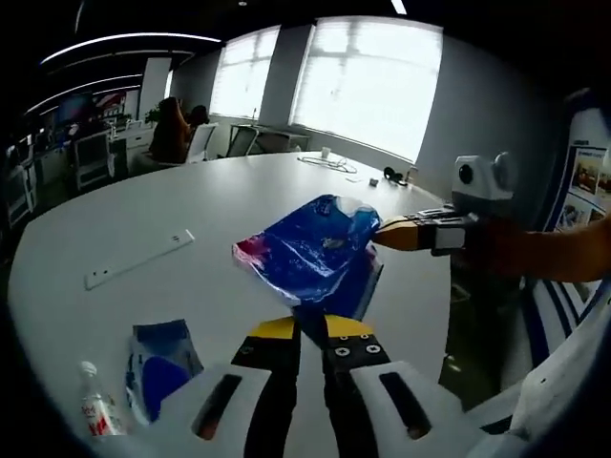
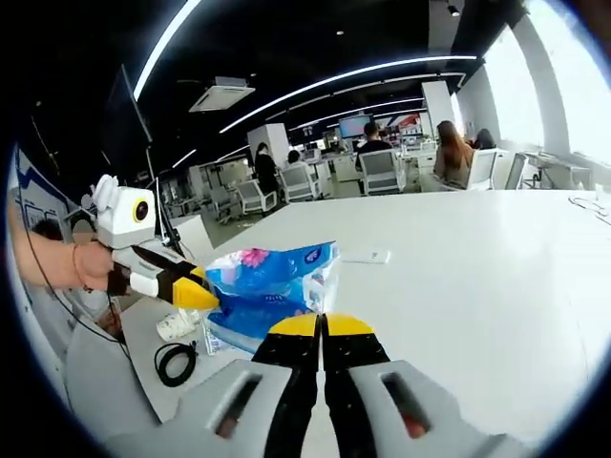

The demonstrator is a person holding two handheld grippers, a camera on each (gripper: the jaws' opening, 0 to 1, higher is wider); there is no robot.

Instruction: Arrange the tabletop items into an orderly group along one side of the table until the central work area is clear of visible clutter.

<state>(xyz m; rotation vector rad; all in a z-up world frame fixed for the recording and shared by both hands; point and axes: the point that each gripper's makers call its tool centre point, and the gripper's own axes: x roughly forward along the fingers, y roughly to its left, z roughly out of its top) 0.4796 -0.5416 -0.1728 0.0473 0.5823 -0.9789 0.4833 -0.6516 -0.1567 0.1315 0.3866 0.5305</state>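
Note:
A blue plastic pack [image 1: 315, 250] with a pink flower print hangs above the white table [image 1: 220, 205], held from two sides. In the left gripper view, my left gripper [image 1: 311, 327] is shut on the pack's near edge. My right gripper [image 1: 384, 232] comes in from the right and pinches the far corner. The right gripper view has the same pack [image 2: 267, 286] straight ahead, with my right gripper [image 2: 322, 326] shut on its edge. There my left gripper [image 2: 204, 296] grips it from the left, held by a hand.
On the table lie a long white strip [image 1: 138, 260], a blue and white packet [image 1: 160, 367] and a small water bottle [image 1: 95, 415]. Cables and headphones [image 1: 391, 175] sit at the far edge. A black cable coil [image 2: 172, 363] lies below the pack. People sit at desks behind.

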